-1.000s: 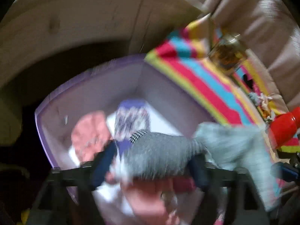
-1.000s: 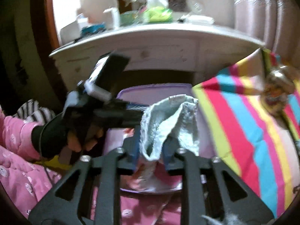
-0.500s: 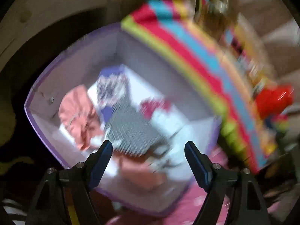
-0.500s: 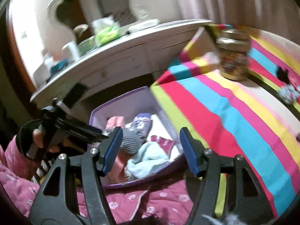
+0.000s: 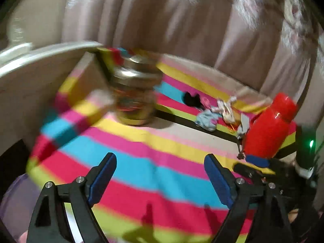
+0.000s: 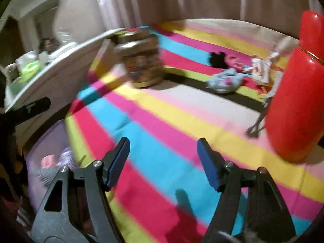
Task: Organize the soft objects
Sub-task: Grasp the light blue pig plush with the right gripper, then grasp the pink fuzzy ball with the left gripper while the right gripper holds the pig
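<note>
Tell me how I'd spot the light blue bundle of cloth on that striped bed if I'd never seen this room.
Start at the striped bedspread and find the tall red bottle on it. Just beyond the dark band, between that bottle and the gold-lidded jar, lies the light blue bundle. A black cloth and a white patterned one lie near it; it alone is pale blue with pink flecks.

crumpled pale-blue cloth [image 6: 224,81], black cloth [image 6: 218,59] on striped cover

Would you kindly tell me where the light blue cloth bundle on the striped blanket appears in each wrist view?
Left wrist: the light blue cloth bundle lies right of centre, left of the red bottle.
Right wrist: the bundle lies upper right, left of the bottle.
Shared landmark: the jar to its left.
</note>
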`<state>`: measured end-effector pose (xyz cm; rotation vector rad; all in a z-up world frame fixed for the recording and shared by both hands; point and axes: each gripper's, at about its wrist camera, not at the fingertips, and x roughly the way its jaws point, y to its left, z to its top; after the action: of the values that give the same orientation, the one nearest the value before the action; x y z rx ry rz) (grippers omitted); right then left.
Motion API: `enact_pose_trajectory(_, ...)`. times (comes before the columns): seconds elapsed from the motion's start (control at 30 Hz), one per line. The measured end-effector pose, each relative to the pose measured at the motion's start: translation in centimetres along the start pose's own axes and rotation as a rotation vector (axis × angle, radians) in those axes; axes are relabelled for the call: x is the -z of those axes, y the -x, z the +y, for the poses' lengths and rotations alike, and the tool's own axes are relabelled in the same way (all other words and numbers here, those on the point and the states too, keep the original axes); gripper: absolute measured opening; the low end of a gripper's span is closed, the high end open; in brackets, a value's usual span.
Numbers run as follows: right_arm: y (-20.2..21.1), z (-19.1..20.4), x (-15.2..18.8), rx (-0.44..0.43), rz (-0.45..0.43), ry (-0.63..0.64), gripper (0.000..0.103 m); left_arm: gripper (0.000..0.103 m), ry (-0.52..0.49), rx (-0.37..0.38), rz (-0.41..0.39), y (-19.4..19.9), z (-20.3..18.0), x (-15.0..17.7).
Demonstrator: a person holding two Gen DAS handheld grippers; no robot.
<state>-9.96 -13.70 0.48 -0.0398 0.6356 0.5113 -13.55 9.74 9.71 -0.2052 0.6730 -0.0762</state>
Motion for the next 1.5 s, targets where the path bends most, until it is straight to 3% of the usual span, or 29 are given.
enact_pose_trajectory(0.1, -3.4, -2.8, -2.6, 0.058, 0.024, -0.063, 0.073, 0.089, 0.085, 0.036, 0.049, -6.2, -0.5, -1.2)
enact_pose_trajectory(0.23, -6.8, -6.0, -6.5, 0.092, 0.020, -0.152, 0.073, 0.089, 0.155, -0.048, 0.038, -11.1, 0.3, -2.2)
enact_pose_trajectory(0.37, -10.8, -8.6, -9.6, 0.118, 0.043, -0.237, 0.076, 0.089, 0.183, -0.094, 0.075, -13.6, 1.4, -1.0)
enact_pose_trajectory(0.43, -12.9, -9.6, -10.7, 0.160, 0.067, -0.279, 0.077, 0.089, 0.207, -0.073, 0.117, -14.3, 1.7, -1.0)
enact_pose_trajectory(0.6, -17.8, -12.2, -11.7, 0.265, 0.156, -0.426, 0.081, 0.095, 0.222, -0.041, 0.129, -14.8, 2.1, -0.8)
enact_pose_trajectory(0.67, -18.4, -11.9, -12.3, 0.315, 0.131, -0.406, 0.088, 0.098, 0.206, -0.036, 0.137, -15.1, 1.8, -0.7)
enact_pose_trajectory(0.77, -19.6, -10.2, -12.0, 0.397, 0.170, -0.233, 0.089, 0.100, 0.203, -0.029, 0.139, -15.1, 1.7, -0.7)
enact_pose_trajectory(0.83, -18.7, -9.3, -10.9, 0.382, 0.144, -0.165, 0.081, 0.100, 0.209, -0.024, 0.136, -15.2, 1.8, -0.8)
enact_pose_trajectory(0.9, -16.6, -9.2, -9.6, 0.344, 0.134, -0.158, 0.055, 0.101, 0.213, -0.018, 0.134, -15.1, 1.9, -0.8)
enact_pose_trajectory(1.0, -12.8, -9.3, -6.9, 0.210, 0.123, -0.165, 0.049, 0.102, 0.205, -0.023, 0.138, -15.3, 1.7, -0.8)
enact_pose_trajectory(1.17, -5.3, -8.0, -1.0, 0.052, 0.105, -0.059, 0.049, 0.103, 0.185, -0.039, 0.148, -15.5, 1.4, -0.9)
enact_pose_trajectory(1.37, -2.1, -6.1, 4.3, 0.057, 0.142, 0.124, 0.049, 0.103, 0.135, -0.088, 0.186, -16.1, 0.1, -1.2)
enact_pose_trajectory(1.5, -1.8, -5.4, 5.0, 0.059, 0.127, 0.183, 0.052, 0.103, 0.062, -0.007, 0.241, -17.9, -3.1, -2.2)
